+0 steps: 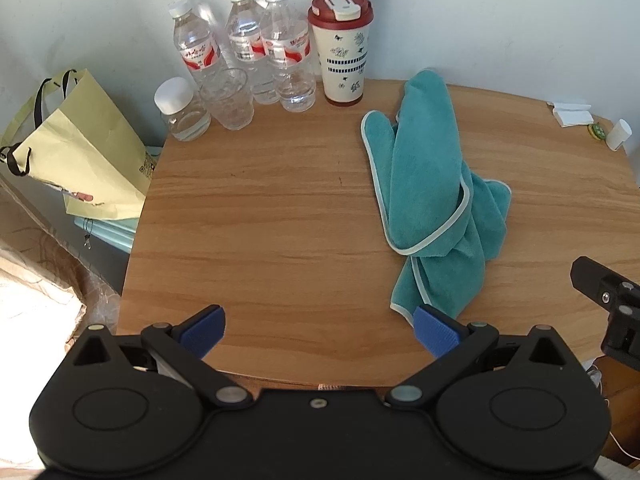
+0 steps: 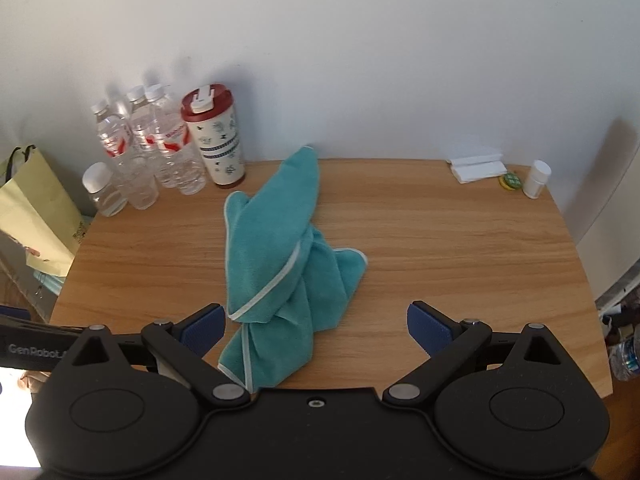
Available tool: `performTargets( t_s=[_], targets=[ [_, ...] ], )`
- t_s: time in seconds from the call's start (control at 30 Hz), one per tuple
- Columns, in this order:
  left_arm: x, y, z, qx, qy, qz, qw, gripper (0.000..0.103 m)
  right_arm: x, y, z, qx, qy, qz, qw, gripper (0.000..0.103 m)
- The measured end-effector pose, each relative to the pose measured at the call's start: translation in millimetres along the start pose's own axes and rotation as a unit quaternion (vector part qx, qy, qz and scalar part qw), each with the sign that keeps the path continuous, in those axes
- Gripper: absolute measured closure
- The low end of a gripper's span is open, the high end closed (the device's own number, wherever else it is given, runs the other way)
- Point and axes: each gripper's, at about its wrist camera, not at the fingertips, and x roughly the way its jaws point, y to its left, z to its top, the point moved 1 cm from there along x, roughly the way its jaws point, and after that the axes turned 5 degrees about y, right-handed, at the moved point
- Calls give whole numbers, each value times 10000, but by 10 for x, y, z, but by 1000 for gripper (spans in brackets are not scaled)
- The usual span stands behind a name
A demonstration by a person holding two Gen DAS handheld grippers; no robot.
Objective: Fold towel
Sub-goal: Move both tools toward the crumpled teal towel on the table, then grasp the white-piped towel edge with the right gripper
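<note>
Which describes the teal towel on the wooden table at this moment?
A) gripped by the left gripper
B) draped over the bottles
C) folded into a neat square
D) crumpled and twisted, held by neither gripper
D: the teal towel lies bunched on the wooden table, with the left gripper and the right gripper both open and empty.

Three water bottles (image 1: 280,48), one towel (image 1: 432,184), one tumbler (image 1: 343,52) — one glass (image 1: 228,98), one jar (image 1: 180,110).

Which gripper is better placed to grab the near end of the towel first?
Probably the right gripper: open, with the towel lying between its fingers. The left gripper has it off to its right.
</note>
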Motion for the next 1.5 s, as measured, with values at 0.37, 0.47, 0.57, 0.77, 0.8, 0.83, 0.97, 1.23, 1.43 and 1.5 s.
performTargets(
  t_s=[0.37, 0.47, 0.57, 0.77, 0.8, 0.83, 0.97, 1.23, 1.43, 1.5],
  targets=[
    [85, 68, -35, 51, 164, -5, 9999, 0, 111, 38, -49, 110, 311, -36, 9994, 3],
    [122, 81, -50, 44, 224, -22, 9997, 0, 146, 50, -55, 120, 388, -68, 9992, 3],
    [165, 115, -54, 56, 296, -58, 9995, 0, 199, 42, -59, 185, 482, -97, 9986, 3],
    [261, 232, -28, -43, 352, -54, 9994, 0, 340, -22, -100, 354, 424, -103, 9984, 9],
    [283, 265, -27, -78, 352, -82, 9993, 0, 382, -25, -117, 376, 435, -103, 9983, 12],
    [308, 295, -26, -93, 356, -126, 9992, 0, 439, -23, -135, 399, 486, -45, 9980, 17],
    [435, 382, -19, 16, 278, -128, 9995, 0, 720, 85, -257, 216, 687, -12, 9974, 19],
    [723, 433, -12, 454, 218, -303, 9983, 0, 1268, 345, -503, 154, 996, 100, 9949, 30],
    [784, 461, 13, 863, -39, -536, 9948, 1, 1521, 509, -614, 198, 1046, -50, 9943, 41],
    [798, 482, 23, 973, -79, -588, 9935, 0, 1587, 548, -644, 234, 1080, -118, 9938, 43]
  ],
)
